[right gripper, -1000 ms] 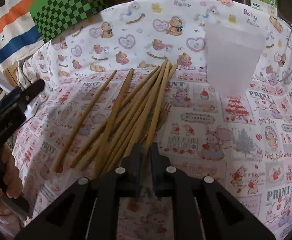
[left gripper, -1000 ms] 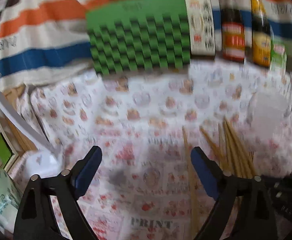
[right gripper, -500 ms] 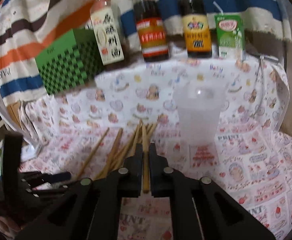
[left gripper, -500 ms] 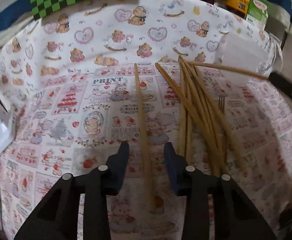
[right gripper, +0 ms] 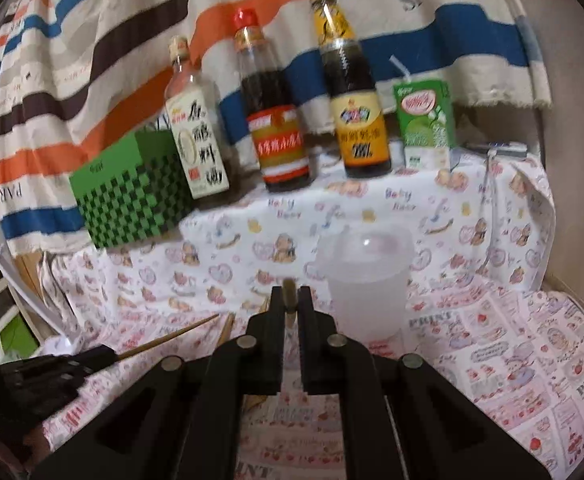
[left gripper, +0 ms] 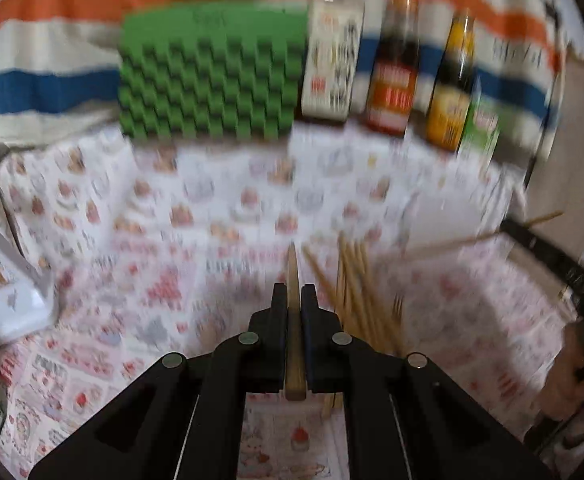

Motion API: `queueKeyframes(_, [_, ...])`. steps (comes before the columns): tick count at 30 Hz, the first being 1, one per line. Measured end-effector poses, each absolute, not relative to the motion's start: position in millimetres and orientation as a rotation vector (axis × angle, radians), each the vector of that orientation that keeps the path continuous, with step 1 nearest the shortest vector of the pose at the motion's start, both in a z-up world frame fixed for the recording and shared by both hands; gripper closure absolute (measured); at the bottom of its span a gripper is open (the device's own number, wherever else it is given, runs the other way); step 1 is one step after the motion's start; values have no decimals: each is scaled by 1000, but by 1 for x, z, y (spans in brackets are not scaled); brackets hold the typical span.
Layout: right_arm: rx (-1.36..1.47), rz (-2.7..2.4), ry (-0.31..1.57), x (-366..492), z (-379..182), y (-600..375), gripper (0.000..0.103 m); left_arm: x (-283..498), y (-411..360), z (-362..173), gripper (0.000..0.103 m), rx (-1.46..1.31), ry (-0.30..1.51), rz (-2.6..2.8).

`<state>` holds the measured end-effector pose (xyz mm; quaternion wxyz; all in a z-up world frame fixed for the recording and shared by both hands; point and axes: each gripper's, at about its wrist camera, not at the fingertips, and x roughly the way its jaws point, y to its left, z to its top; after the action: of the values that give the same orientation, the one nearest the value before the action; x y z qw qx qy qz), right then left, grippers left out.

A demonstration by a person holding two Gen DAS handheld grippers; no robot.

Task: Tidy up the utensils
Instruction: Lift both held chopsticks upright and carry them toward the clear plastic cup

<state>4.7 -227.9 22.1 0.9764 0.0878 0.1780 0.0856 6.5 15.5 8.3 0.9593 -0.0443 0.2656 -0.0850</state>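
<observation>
Left gripper (left gripper: 294, 300): fingers clamped on one chopstick (left gripper: 293, 320), which runs straight out between them, with its butt end sticking back behind the pads. Just right of it, the loose chopsticks (left gripper: 356, 288) lie fanned on the counter (left gripper: 131, 280) cloth. A fork seems to lie among them, but it is too blurred to tell. Right gripper (right gripper: 289, 300): fingers pinched on a second chopstick (right gripper: 289, 294), seen nearly end-on, with the frosted cup (right gripper: 366, 280) just right of it. The sticks look like wood or bamboo, so probably light, stiff, thin and round-ish, and likely to roll or pivot in a pinch. Best held mid-length or near the thick end, square across the pads. The cup looks light and tippy, so sticks should go in gently.
</observation>
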Motion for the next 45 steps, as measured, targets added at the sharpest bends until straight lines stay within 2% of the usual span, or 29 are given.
queueKeyframes(4, [167, 147, 295, -2, 30, -233, 98, -3, 23, 26, 97, -61, 429, -148])
queueKeyframes(14, [273, 107, 249, 4, 42, -270, 98, -2, 22, 58, 97, -97, 447, -170])
queueKeyframes(22, [395, 175, 213, -3, 57, -300, 98, 0, -16, 98, 97, -70, 390, -192])
queueKeyframes(33, [567, 154, -42, -23, 97, -346, 98, 7, -76, 167, 97, -129, 234, -326])
queueKeyframes(45, [485, 70, -52, 24, 121, -339, 98, 48, -104, 167, 97, -230, 195, -379])
